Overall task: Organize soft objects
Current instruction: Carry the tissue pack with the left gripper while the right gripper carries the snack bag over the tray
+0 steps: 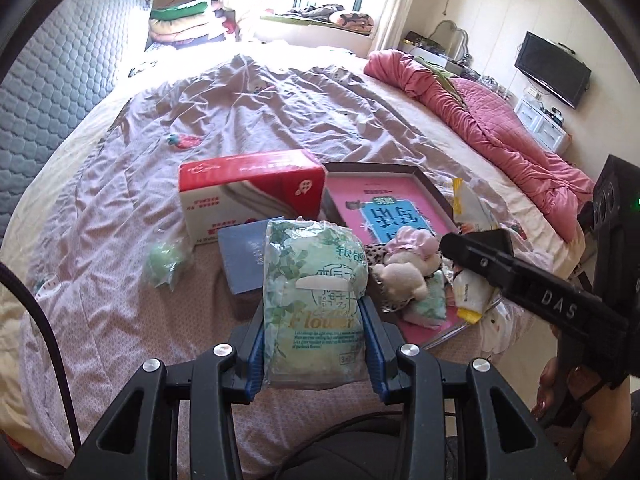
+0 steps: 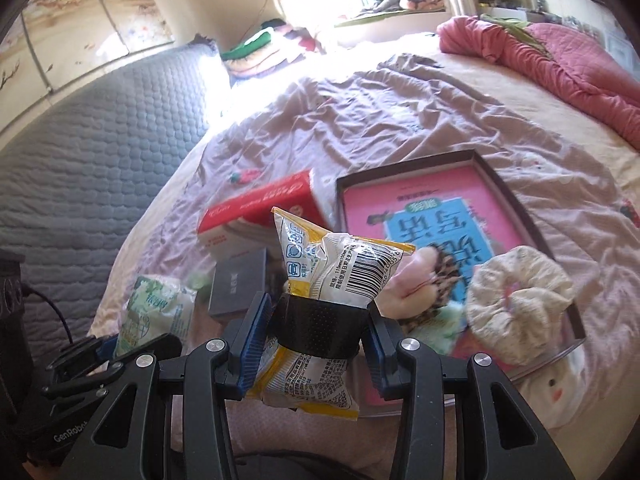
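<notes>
Left gripper (image 1: 315, 350): clamped on a soft green floral-print tissue pack (image 1: 316, 304), above the bed's (image 1: 120, 184) near edge.
Right gripper (image 2: 316, 336): squeezing a crinkly yellow-white wipes pouch (image 2: 320, 292) (slippery film; may slide free).

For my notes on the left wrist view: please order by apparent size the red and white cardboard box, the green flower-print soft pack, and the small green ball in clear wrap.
1. Red and white cardboard box and green flower-print soft pack: look alike; the pack is nearer the camera, so unsure.
2. Small green ball in clear wrap: smallest.
</notes>
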The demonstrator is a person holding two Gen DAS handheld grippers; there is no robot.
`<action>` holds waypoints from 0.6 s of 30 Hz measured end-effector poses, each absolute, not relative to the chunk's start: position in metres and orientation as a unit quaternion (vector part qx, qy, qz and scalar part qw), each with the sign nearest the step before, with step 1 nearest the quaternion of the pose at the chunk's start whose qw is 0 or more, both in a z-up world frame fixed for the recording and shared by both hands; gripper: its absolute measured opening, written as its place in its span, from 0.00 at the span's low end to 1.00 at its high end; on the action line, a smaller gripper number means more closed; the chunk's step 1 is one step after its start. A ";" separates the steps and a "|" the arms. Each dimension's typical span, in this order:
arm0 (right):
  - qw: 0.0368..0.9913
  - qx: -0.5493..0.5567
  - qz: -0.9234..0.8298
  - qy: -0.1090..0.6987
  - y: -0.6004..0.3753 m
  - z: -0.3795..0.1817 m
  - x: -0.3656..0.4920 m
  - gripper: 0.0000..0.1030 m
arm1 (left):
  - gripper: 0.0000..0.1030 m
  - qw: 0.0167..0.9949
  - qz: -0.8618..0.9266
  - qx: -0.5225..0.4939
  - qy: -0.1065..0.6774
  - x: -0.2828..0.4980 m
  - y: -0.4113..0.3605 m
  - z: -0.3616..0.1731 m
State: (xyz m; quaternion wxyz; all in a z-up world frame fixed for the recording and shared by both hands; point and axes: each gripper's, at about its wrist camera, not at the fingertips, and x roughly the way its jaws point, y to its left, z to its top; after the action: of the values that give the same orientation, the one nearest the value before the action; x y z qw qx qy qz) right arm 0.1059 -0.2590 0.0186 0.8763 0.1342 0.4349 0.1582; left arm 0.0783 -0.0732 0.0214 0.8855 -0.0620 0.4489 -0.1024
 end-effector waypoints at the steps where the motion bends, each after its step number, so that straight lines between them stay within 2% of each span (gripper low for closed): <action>1: 0.877 0.137 0.155 0.434 -0.265 0.021 0.107 0.44 | 0.40 0.886 -0.105 -0.060 0.448 0.079 -0.076 0.023; 18: 0.903 0.137 0.087 0.398 -0.340 0.045 0.107 0.44 | 0.40 0.879 -0.156 -0.031 0.450 0.092 -0.136 0.032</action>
State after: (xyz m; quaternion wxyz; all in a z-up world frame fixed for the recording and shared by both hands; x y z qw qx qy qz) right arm 0.1068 -0.3396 0.0446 0.9032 0.1367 0.3975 0.0866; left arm 0.0923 -0.1355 0.0318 0.8786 -0.0311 0.4502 -0.1563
